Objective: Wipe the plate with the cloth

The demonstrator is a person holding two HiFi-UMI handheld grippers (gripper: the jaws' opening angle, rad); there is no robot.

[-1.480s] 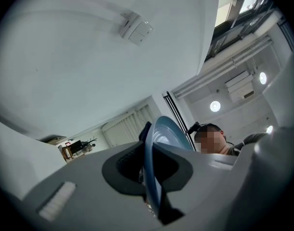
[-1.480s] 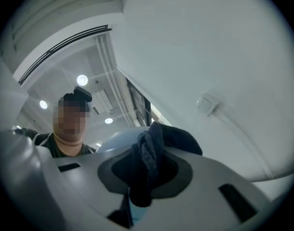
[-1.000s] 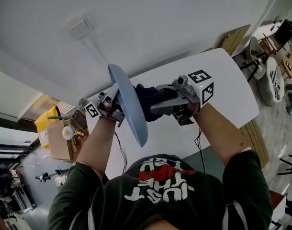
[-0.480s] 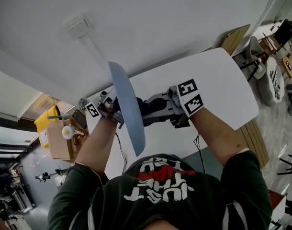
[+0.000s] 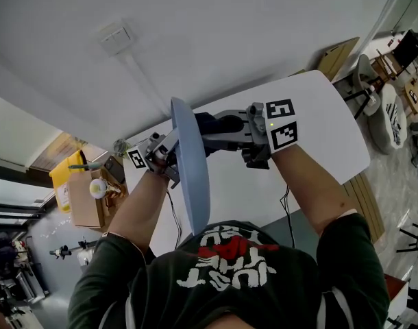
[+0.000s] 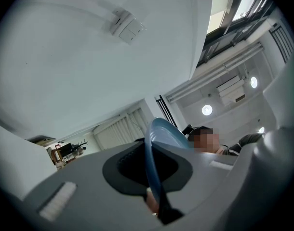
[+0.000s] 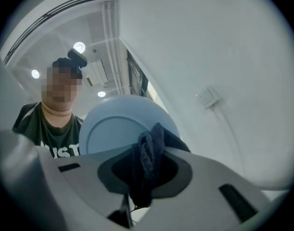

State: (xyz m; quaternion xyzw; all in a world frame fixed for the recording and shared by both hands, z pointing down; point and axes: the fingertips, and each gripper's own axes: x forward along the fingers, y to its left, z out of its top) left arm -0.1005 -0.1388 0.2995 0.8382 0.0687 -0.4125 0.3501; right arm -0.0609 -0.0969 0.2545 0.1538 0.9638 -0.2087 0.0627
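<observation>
A light blue plate [image 5: 190, 184] stands on edge above the white table [image 5: 325, 115]. My left gripper [image 5: 166, 157] is shut on its rim from the left. In the left gripper view the plate's edge [image 6: 153, 153] runs straight between the jaws of the left gripper [image 6: 154, 196]. My right gripper [image 5: 219, 130] is shut on a dark cloth [image 5: 207, 123] and presses it against the plate's right face near its far end. In the right gripper view the bunched cloth [image 7: 147, 158] fills the right gripper [image 7: 143, 182], with the plate's face [image 7: 111, 129] just behind it.
The person's arms and dark printed shirt [image 5: 226, 266] fill the near side. A yellow bin and a cardboard box [image 5: 85, 197] sit on the floor at the left. Chairs and desks [image 5: 387, 101] stand at the far right. A wall switch [image 5: 115, 38] is on the white wall.
The right gripper with the cloth slid toward me along the plate's face, then back up to its far end. The plate shifted slightly right.
</observation>
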